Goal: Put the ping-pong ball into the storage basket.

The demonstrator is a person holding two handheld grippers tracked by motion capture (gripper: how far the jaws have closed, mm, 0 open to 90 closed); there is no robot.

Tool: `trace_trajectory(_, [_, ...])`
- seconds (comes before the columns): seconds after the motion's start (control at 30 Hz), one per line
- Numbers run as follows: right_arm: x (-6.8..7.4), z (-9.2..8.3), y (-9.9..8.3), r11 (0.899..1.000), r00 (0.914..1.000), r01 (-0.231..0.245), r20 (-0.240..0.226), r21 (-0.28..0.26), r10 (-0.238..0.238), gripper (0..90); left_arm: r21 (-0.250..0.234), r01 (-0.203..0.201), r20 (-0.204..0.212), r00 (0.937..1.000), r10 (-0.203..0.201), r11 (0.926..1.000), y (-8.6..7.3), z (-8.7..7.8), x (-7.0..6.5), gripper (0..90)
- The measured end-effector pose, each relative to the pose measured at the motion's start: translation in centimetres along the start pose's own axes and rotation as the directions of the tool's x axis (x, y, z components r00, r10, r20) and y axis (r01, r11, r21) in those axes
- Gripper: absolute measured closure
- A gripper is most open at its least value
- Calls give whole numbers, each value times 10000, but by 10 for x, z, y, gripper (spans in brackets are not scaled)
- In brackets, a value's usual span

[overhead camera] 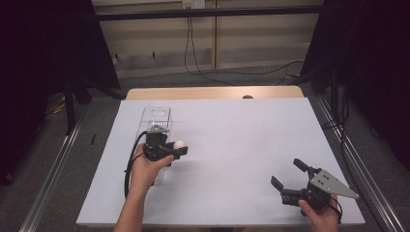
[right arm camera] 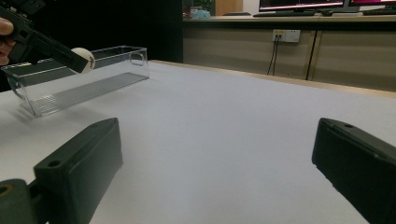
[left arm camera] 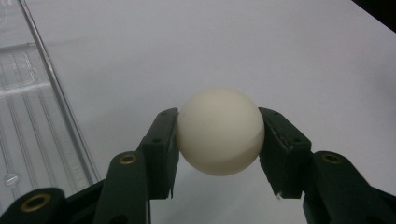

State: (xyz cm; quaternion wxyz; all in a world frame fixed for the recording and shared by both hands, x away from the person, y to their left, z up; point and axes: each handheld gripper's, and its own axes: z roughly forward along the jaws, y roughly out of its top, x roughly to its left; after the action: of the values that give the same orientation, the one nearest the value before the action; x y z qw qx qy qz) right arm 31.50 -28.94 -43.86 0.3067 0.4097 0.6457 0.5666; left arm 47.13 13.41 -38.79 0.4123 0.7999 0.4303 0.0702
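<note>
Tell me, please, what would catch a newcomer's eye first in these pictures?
Most striking is the white ball, clamped between the jaws of the left gripper above the white table cover. Right beside it lies a clear plastic tray, long and narrow. At the near right corner the right gripper holds its jaws wide apart with nothing between them.

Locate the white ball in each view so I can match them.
High view: ball left of centre, in the left gripper, just right of the clear bin.
Left gripper view: ball at centre, clamped between both jaws.
Right gripper view: ball upper left, in front of the bin.
Shared landmark: the clear bin.
</note>
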Motion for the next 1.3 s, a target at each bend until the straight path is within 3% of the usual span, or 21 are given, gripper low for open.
trace_trajectory(0.93, [0,0,0,10000,10000,14,-2,0,-14,12,-84,6,-109,9999,-7,10000,1,-8,7,510])
trace_trajectory(1.0, [0,0,0,10000,10000,10,-33,-6,-10,12,-262,219,-56,9997,-221,9994,1,-8,6,510])
trace_trajectory(1.17, [0,0,0,10000,10000,2,-35,-3,-2,13,-273,292,-72,9995,-294,9992,1,-9,7,510])
trace_trajectory(1.3, [0,0,0,10000,10000,1,-33,4,-1,13,-219,166,-89,9998,-168,9996,1,-10,9,510])
